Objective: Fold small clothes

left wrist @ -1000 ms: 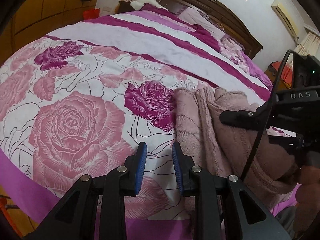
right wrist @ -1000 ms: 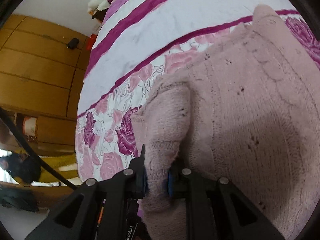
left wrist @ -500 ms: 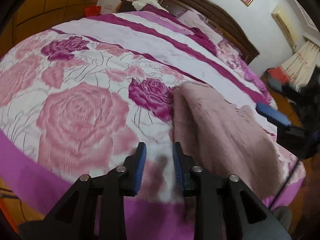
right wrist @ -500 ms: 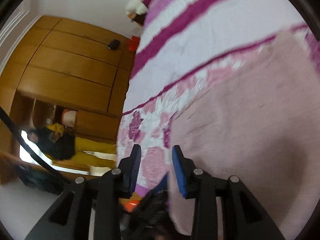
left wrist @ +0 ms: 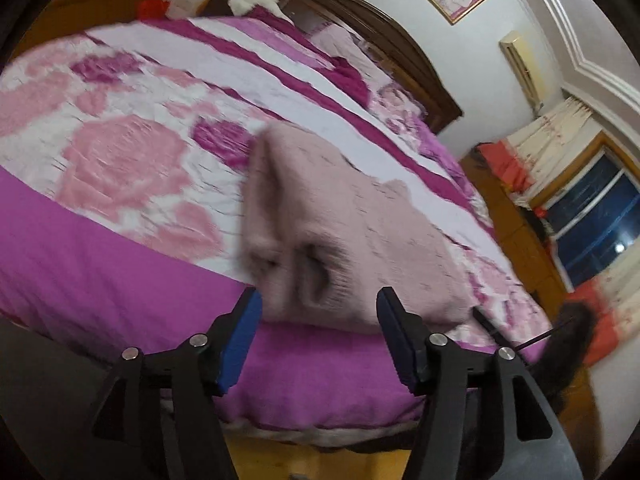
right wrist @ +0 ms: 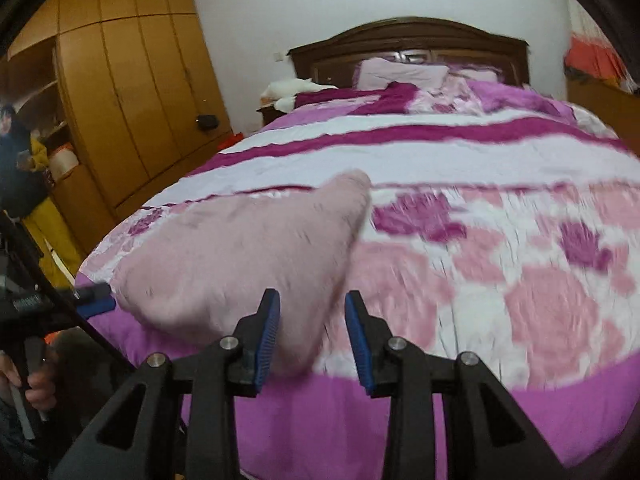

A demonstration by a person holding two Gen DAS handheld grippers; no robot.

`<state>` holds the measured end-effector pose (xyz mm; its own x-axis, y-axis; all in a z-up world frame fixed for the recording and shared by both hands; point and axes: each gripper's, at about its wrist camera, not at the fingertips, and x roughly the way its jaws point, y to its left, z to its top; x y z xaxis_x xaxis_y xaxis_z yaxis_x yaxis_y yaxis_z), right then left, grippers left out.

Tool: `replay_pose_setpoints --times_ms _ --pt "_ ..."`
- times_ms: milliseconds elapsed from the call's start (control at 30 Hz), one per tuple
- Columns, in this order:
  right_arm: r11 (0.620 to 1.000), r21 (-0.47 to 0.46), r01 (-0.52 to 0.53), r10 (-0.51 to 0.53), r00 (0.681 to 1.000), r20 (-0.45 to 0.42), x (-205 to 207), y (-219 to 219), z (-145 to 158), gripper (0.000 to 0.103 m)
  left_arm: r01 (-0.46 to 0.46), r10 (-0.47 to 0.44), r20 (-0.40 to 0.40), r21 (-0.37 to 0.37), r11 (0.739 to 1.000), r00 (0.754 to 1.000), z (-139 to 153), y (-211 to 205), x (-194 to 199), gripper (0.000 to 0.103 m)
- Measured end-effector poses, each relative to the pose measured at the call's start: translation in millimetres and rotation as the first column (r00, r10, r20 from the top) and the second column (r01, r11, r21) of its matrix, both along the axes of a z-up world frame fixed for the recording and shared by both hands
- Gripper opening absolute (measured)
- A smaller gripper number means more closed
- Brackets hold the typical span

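Note:
A folded pale pink knit garment [left wrist: 340, 232] lies at the near edge of the bed [left wrist: 120, 240]. It also shows in the right wrist view [right wrist: 248, 256]. My left gripper [left wrist: 318, 336] is open and empty, just in front of the garment's near edge, over the bed's side. My right gripper [right wrist: 312, 332] is open and empty, at the garment's near right corner. The left gripper's blue tip [right wrist: 94, 298] shows at the garment's left end in the right wrist view.
The bed carries a pink and magenta rose quilt [right wrist: 500, 240], with pillows [right wrist: 400, 74] by a dark wooden headboard [right wrist: 408, 36]. A wooden wardrobe [right wrist: 132, 108] stands left. A window with curtains [left wrist: 592, 216] is at the right. A person [right wrist: 20, 176] stands by the wardrobe.
My right gripper let go of the pink garment and pulled back from it. My left gripper opened wide and drew back to the bed's edge. The garment now lies folded flat.

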<state>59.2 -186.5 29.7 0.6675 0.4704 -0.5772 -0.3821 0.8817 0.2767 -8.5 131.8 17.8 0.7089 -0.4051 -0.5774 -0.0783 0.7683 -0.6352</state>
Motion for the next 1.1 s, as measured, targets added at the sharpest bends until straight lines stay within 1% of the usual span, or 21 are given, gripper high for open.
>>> replay_pose_setpoints --times_ms 67,133,200,267,300,333,367,400,467,500,533,633,667,700,733,767,800,867,900,1000,1100 --pt "1.0 0.024 0.019 -0.019 1.0 -0.016 -2.9 -5.0 -13.1 0.035 0.03 -0.031 -0.01 -0.04 0.999 0.999 -3.3 -9.1 9.4 0.037" --pt "1.0 0.015 0.015 -0.015 1.0 -0.026 -6.5 -3.2 -24.9 0.035 0.032 -0.032 -0.028 -0.024 0.999 0.999 -6.2 -18.3 20.7 0.037" --pt "1.0 -0.017 0.003 -0.004 0.999 -0.035 -7.9 11.7 -37.8 0.035 0.027 -0.027 -0.044 -0.003 1.0 0.999 -7.7 -24.0 29.0 0.037" --pt "0.998 -0.06 -0.016 0.015 1.0 -0.028 -9.4 22.6 -43.6 0.035 0.026 -0.026 -0.048 -0.004 1.0 0.998 -9.2 -27.3 37.1 0.037" --pt "0.997 -0.071 -0.025 0.023 0.999 -0.023 -10.6 27.7 -45.8 0.035 0.023 -0.023 -0.042 -0.009 1.0 0.999 -8.8 -27.4 38.6 0.033" --pt "0.996 -0.075 -0.038 0.037 0.999 -0.014 -9.9 32.1 -44.5 0.035 0.017 -0.017 -0.032 -0.015 1.0 0.999 -8.1 -26.0 39.3 0.023" --pt "0.996 -0.077 -0.039 0.039 0.999 0.002 -9.7 36.7 -42.8 0.035 0.002 -0.002 -0.027 -0.011 1.0 1.0 -6.9 -23.4 40.2 0.015" --pt "0.996 -0.081 -0.029 0.031 0.999 0.022 -11.9 39.3 -39.2 0.037 -0.011 0.011 -0.026 0.0 1.0 1.0 -6.0 -21.5 40.5 0.0" --pt "0.996 -0.09 -0.002 0.007 0.999 0.053 -8.3 45.5 -34.1 0.039 -0.003 0.003 -0.012 0.015 1.0 1.0 -5.0 -16.0 43.8 0.0" --pt "0.995 -0.097 0.006 0.0 0.999 0.053 -4.2 48.9 -32.9 0.026 0.012 -0.012 -0.007 0.026 1.0 1.0 -3.6 -13.7 46.2 0.0" --pt "0.994 -0.109 0.018 -0.013 0.998 0.055 -0.7 52.5 -30.9 0.022 0.023 -0.024 0.003 0.055 0.998 1.0 1.9 -10.7 48.5 0.0" --pt "0.986 -0.135 0.097 -0.082 0.99 0.114 -11.3 52.7 -19.9 0.016 0.005 -0.011 0.052 0.118 0.993 0.999 19.3 2.9 47.3 0.0" --pt "0.981 -0.152 0.121 -0.104 0.988 0.115 -14.7 51.7 -21.0 0.013 0.002 -0.009 0.049 0.128 0.992 0.999 19.1 5.0 47.7 0.0" --pt "0.98 -0.149 0.135 -0.122 0.988 0.091 -19.1 48.8 -26.4 0.012 0.009 -0.014 0.033 0.135 0.991 0.999 14.0 5.2 48.3 0.0" --pt "0.979 -0.144 0.143 -0.138 0.99 0.04 -21.8 45.5 -37.4 0.012 0.021 -0.023 0.014 0.142 0.99 1.0 7.0 2.9 49.0 0.0" --pt "0.976 -0.157 0.149 -0.152 0.988 -0.007 -21.9 44.8 -49.2 0.012 0.034 -0.032 -0.017 0.168 0.985 0.999 -3.7 -3.6 49.8 0.0" --pt "0.976 -0.16 0.151 -0.157 0.987 -0.026 -22.6 44.0 -55.2 0.011 0.04 -0.035 -0.03 0.181 0.983 0.999 -9.7 -7.4 50.4 0.0" --pt "0.983 -0.127 0.13 -0.138 0.989 -0.053 -24.0 39.5 -57.3 0.007 0.047 -0.041 -0.036 0.18 0.983 0.999 -13.1 -13.6 45.8 0.0" --pt "0.988 -0.101 0.118 -0.124 0.991 -0.052 -25.5 36.2 -53.3 0.007 0.046 -0.042 -0.028 0.186 0.981 0.999 -11.5 -15.4 41.8 0.0" --pt "0.994 -0.031 0.103 -0.104 0.994 -0.032 -34.0 21.9 -39.8 0.007 0.025 -0.023 -0.009 0.23 0.973 1.0 0.6 -17.1 31.9 0.0" --pt "0.993 -0.013 0.117 -0.117 0.993 0.005 -35.0 11.4 -24.6 0.007 -0.032 0.025 0.03 0.284 0.958 0.999 21.0 -13.2 16.8 0.0"
